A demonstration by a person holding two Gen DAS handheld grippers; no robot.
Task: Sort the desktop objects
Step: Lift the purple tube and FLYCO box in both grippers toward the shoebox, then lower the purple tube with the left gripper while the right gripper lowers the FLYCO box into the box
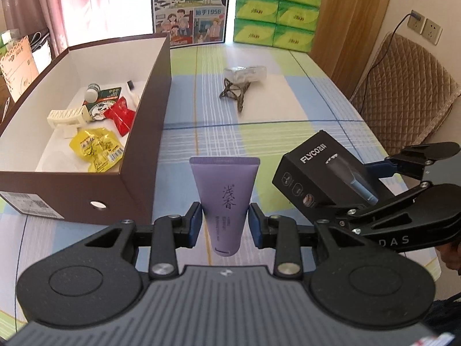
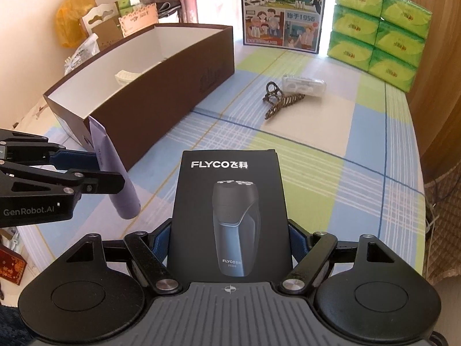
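Left wrist view: left tongs (image 1: 225, 221) clamped on purple tube (image 1: 224, 199), held above the desk (image 1: 288, 115) beside the brown box (image 1: 138, 178). Right wrist view: right tongs (image 2: 230, 245) clamped on black shaver carton (image 2: 230, 210), held over the desk

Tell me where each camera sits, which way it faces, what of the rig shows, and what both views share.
Left wrist: behind the left tongs, facing along the table toward the brown box; they grip a purple tube; the right tongs show at right.
Right wrist: behind the right tongs, facing the same end; they grip a black shaver box; the left tongs show at left.
Shared: both held items, brown box, hair claw, clear packet, milk poster, green tissue packs.
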